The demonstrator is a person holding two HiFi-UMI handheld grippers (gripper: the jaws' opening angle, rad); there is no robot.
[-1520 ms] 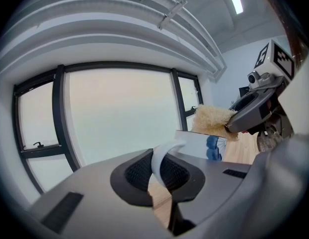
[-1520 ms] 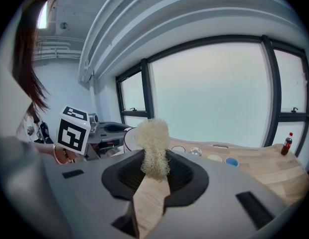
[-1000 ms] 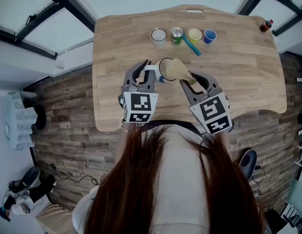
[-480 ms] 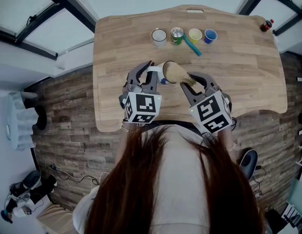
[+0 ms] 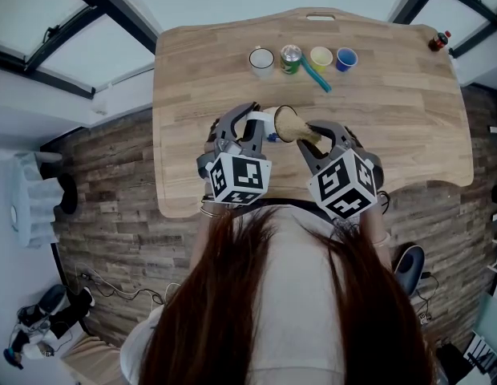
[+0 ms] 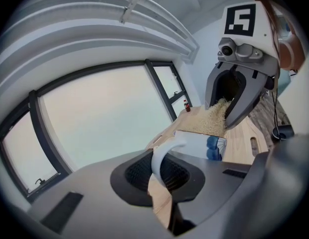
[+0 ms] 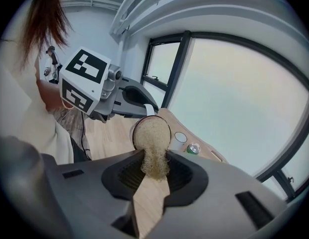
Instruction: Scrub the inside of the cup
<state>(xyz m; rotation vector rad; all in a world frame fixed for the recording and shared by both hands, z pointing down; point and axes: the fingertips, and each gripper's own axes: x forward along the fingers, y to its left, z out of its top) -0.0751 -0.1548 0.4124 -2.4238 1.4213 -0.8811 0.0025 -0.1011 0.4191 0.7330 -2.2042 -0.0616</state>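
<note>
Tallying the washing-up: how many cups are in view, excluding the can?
4. White cup, yellow cup and blue cup in a row at the table's far edge; the fourth cup held by its handle in the left gripper. None look hidden.

Head view steeply down; gripper views close, opposed; shared cup (image 6: 195,142)

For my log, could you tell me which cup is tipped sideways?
The cup in the left gripper, scrubber in its mouth; the white cup, yellow cup and blue cup behind stand upright.
</note>
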